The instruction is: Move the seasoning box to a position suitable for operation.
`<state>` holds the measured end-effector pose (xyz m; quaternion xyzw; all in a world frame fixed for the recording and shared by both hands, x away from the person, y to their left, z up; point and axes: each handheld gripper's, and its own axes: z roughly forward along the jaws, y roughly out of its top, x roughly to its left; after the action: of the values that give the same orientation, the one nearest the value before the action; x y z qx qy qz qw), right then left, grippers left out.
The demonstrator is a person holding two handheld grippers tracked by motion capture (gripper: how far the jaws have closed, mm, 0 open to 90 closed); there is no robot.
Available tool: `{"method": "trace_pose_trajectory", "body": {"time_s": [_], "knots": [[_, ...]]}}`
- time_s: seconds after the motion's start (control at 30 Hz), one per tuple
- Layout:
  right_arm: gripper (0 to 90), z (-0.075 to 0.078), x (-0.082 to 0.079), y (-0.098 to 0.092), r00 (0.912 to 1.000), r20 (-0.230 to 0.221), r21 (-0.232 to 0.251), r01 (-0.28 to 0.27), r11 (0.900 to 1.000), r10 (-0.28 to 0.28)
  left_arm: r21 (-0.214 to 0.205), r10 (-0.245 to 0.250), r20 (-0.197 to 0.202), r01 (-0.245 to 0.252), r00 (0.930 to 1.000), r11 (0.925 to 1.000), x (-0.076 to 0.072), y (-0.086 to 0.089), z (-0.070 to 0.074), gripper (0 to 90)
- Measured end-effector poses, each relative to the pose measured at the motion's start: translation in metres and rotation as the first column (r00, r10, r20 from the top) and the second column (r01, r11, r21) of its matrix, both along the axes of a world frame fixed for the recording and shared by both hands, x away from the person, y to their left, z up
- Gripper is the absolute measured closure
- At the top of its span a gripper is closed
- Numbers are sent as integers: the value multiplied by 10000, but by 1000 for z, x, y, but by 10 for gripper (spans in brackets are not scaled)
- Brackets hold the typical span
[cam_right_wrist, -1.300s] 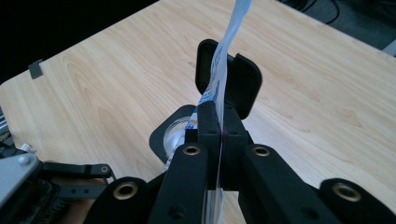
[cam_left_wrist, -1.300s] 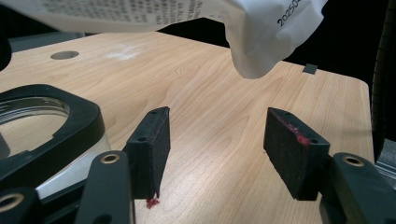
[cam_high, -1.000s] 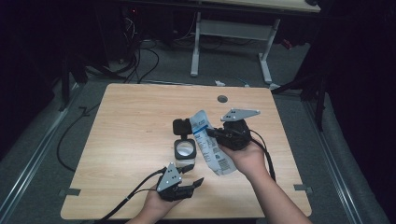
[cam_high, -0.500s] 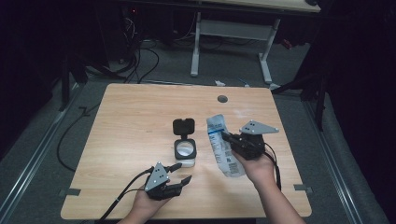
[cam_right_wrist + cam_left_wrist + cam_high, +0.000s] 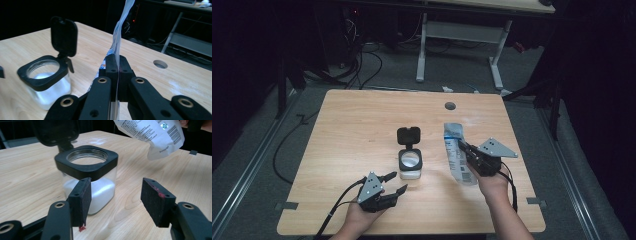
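A square glass jar (image 5: 410, 166) with a black collar and a flipped-up black lid (image 5: 409, 135) stands mid-table, partly filled with white powder (image 5: 100, 192). My right gripper (image 5: 467, 151) is shut on a white printed pouch (image 5: 456, 155), held to the right of the jar; the right gripper view shows the thin pouch (image 5: 120, 32) pinched edge-on between the pads (image 5: 111, 67). My left gripper (image 5: 393, 182) is open near the front edge, just in front-left of the jar, nothing between its pads (image 5: 82, 197). The pouch's bottom end (image 5: 160, 135) hangs above the table.
The wooden table (image 5: 357, 135) has a round cable hole (image 5: 450, 106) at the back. A second desk's white legs (image 5: 457, 45) and cables stand on the floor behind. Tape marks sit at the front corners (image 5: 536, 202).
My right gripper carried the pouch rightward, away from above the jar. My left gripper drew back toward the front-left, off the jar.
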<state>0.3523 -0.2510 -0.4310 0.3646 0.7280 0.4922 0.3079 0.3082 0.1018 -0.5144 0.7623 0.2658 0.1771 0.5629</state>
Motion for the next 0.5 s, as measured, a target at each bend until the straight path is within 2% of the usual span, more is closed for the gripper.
{"method": "trace_pose_trajectory", "body": {"time_s": [0.2, 0.33, 0.5], "knots": [[898, -10, 8, -4, 9993, 227, 212, 294, 9993, -299, -13, 178, 26, -178, 9998, 9998, 2, 8, 0, 421], [898, -13, 11, -6, 9969, 650, 575, 408, 9975, -445, -43, 271, 6, -271, 9996, 9996, 3, 11, -1, 423], [897, -17, 14, -6, 9925, 1061, 781, 519, 9956, -600, 33, 274, 68, -274, 9996, 9996, 2, 12, -2, 423]]}}
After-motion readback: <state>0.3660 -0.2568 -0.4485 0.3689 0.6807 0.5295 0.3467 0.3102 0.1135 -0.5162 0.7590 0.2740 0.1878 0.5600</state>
